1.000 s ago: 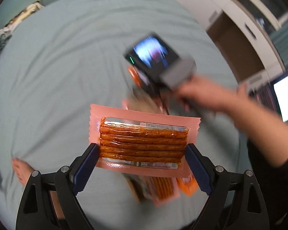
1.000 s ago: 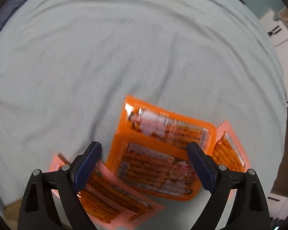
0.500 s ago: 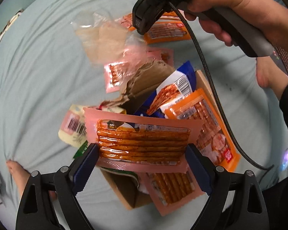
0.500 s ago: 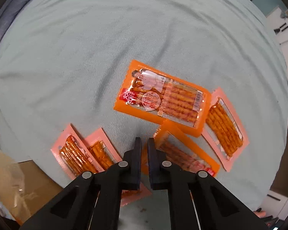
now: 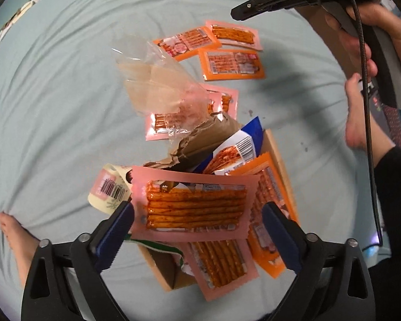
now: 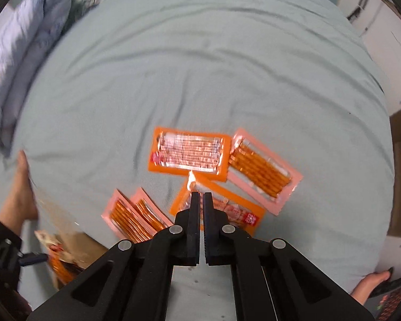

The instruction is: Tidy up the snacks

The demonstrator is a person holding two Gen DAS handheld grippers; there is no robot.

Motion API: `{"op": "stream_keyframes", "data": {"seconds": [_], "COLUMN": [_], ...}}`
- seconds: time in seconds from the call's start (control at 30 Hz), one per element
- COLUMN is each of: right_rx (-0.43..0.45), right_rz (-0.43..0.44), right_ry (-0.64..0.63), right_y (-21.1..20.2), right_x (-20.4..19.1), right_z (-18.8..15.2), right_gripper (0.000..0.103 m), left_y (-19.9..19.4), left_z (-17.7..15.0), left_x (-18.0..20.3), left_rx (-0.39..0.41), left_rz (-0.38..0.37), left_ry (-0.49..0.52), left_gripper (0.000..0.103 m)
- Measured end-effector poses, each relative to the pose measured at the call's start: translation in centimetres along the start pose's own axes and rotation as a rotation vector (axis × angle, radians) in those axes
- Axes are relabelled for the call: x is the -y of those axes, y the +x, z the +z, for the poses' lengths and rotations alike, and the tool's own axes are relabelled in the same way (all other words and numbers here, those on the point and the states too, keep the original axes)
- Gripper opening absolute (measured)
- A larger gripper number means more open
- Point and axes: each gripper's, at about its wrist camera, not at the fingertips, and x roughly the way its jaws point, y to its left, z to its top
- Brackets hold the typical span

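The left gripper point(image 5: 197, 223) holds a pink spicy-stick packet point(image 5: 193, 206) crosswise between its wide-spread fingers, apparently to carry it toward the sorted packets point(image 6: 222, 171) lying beyond the right gripper point(image 6: 201, 196), whose fingers are nearly closed and empty.

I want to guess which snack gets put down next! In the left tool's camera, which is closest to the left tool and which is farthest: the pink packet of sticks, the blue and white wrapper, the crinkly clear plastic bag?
1. Pink packet of sticks, between the left tool's fingers.
2. Blue and white wrapper, behind it, slightly right.
3. Crinkly clear plastic bag, farthest, up left.
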Motion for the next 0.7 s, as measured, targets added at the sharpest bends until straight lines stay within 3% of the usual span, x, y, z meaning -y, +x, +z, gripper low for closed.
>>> {"op": "stream_keyframes", "data": {"seconds": [0.1, 0.17, 0.23, 0.3, 0.33, 0.53, 0.57, 0.6, 0.7], "right_rx": [0.027, 0.030, -0.026, -0.076, -0.103, -0.202, -0.230, -0.246, -0.242], "right_rz": [0.045, 0.012, -0.037, -0.073, -0.084, -0.182, -0.179, -0.181, -0.262], "right_ry": [0.029, 0.035, -0.008, -0.073, -0.110, -0.324, -0.334, -0.344, -0.401], "right_y": [-0.7, -0.3, 1.3, 3.2, 4.3, 9.2, 10.0, 10.8, 12.4], "right_x": [0.6, 0.8, 0.6, 0.0, -0.2, -1.8, -2.1, -2.4, -3.8], "right_z": [0.1, 0.2, 0.0, -0.6, -1.0, -2.3, -2.6, -2.9, -3.7], "right_gripper": [0.000, 0.001, 0.012, 0.057, 0.064, 0.065, 0.069, 0.082, 0.089], "left_y": [-0.7, -1.2, -1.5, -1.9, -2.1, -2.7, -2.7, -2.7, -2.5], "left_z": [0.0, 0.0, 0.0, 0.0, 0.1, 0.4, 0.3, 0.3, 0.5], "left_x": [-0.7, -1.4, -1.9, -2.5, -2.7, -4.4, -4.7, -4.9, -5.0], "left_rx": [0.013, 0.018, 0.017, 0.021, 0.026, 0.050, 0.046, 0.041, 0.035], "left_rz": [-0.055, -0.098, -0.128, -0.150, -0.154, -0.180, -0.190, -0.206, -0.225], "left_ry": [-0.027, -0.050, -0.073, -0.089, -0.093, -0.144, -0.156, -0.167, -0.181], "left_gripper": [0.102, 0.102, 0.103, 0.103, 0.103, 0.103, 0.103, 0.103, 0.103]}}
